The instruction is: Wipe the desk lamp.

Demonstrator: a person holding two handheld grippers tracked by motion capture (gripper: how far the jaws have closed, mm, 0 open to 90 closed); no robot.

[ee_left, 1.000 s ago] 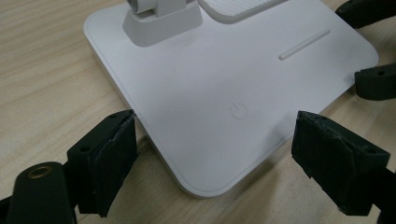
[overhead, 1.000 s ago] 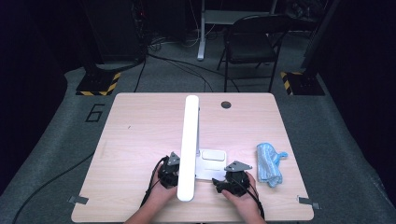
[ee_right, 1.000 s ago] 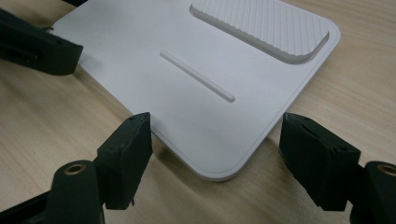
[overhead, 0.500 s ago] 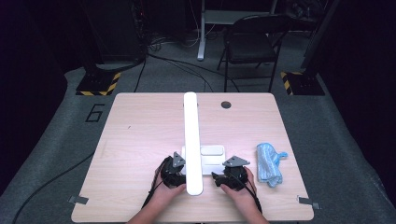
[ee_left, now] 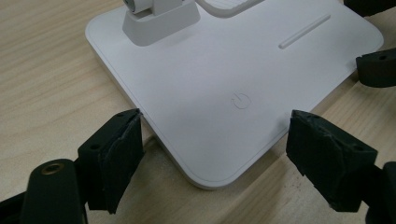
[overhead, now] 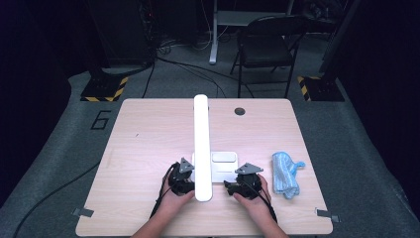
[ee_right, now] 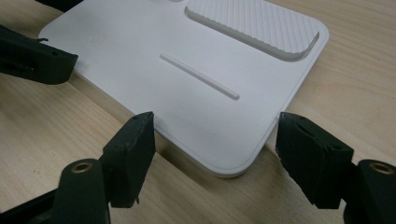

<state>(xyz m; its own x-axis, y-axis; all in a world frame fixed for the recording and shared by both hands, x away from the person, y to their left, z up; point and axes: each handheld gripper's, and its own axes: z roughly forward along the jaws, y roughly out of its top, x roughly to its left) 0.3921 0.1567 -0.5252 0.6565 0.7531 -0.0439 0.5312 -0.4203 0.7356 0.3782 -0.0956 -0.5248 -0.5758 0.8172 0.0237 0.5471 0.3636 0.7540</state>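
Both grippers, left gripper (ee_left: 212,154) and right gripper (ee_right: 219,156), stand unclenched astride the lamp base's (ee_left: 224,70) near corners; the left gripper's jaws have just been closing, so close evenly on each before shifting the desk lamp (overhead: 202,144).

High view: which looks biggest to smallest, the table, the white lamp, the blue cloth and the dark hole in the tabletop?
1. Table
2. Lamp, its long bar reaching across much of the table
3. Cloth
4. Hole, a small round spot near the far edge

surface: wooden table (overhead: 148,148) | on it: white lamp base (overhead: 218,171), blue cloth (overhead: 286,173)
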